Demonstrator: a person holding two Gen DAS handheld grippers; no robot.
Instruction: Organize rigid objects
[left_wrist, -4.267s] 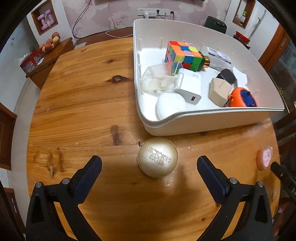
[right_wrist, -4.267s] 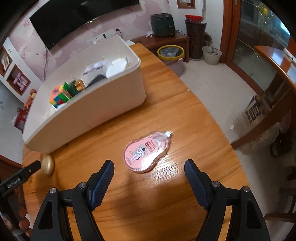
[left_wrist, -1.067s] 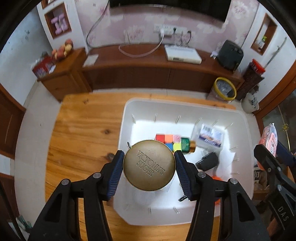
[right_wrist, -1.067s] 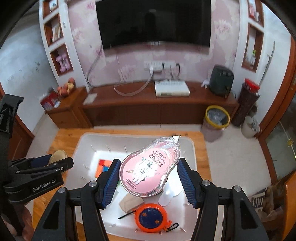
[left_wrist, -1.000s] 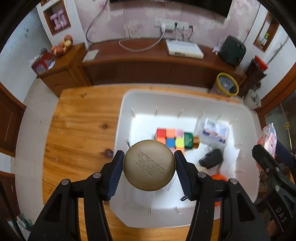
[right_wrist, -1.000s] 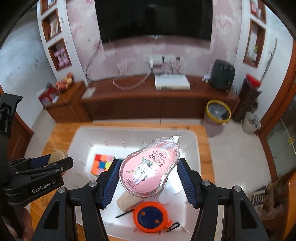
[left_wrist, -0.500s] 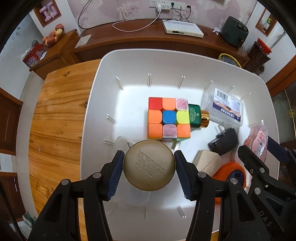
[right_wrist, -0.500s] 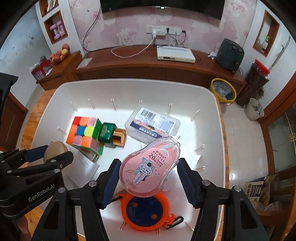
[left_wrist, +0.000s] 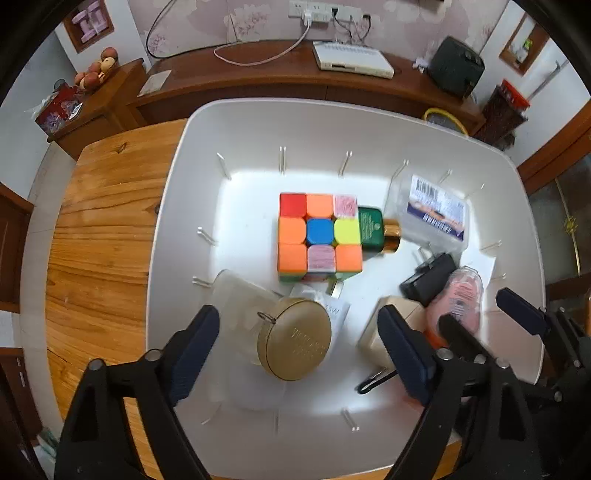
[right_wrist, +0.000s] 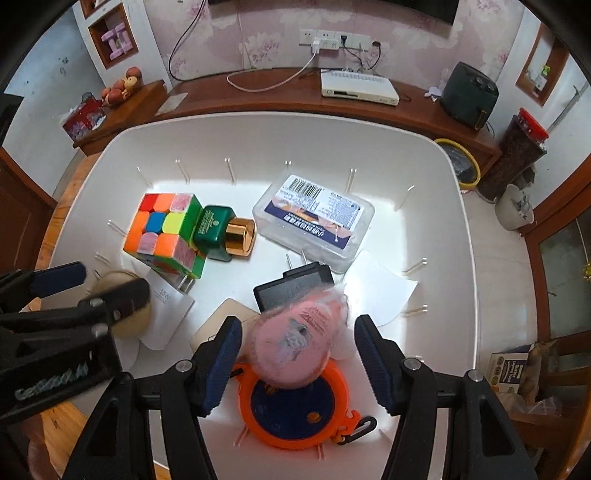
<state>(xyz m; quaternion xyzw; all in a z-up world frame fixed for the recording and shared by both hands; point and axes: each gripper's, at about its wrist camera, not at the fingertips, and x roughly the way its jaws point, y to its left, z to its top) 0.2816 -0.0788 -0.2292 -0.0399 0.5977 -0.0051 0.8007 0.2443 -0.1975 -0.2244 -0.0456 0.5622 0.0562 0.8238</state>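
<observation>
My left gripper (left_wrist: 299, 339) is open above the white bin (left_wrist: 177, 206). The round gold tin (left_wrist: 294, 343) is free between its fingers, tilted and blurred, over a clear box (left_wrist: 236, 299) and a white charger. My right gripper (right_wrist: 298, 354) is open too. The pink tape dispenser (right_wrist: 299, 339) is loose between its fingers, blurred, above the orange tape measure (right_wrist: 295, 410). The dispenser (left_wrist: 460, 299) and the right gripper also show in the left wrist view, and the left gripper (right_wrist: 85, 291) in the right wrist view.
The bin (right_wrist: 454, 229) also holds a colour cube (right_wrist: 162, 229), a green bottle with gold cap (right_wrist: 221, 232), a clear labelled box (right_wrist: 314, 218), a black adapter (right_wrist: 291, 288) and a beige block (left_wrist: 391, 325). The wooden table (left_wrist: 96, 236) lies left of the bin.
Both grippers have opened over the bin. The gold tin and the pink dispenser have left the jaws and are dropping onto the objects below.
</observation>
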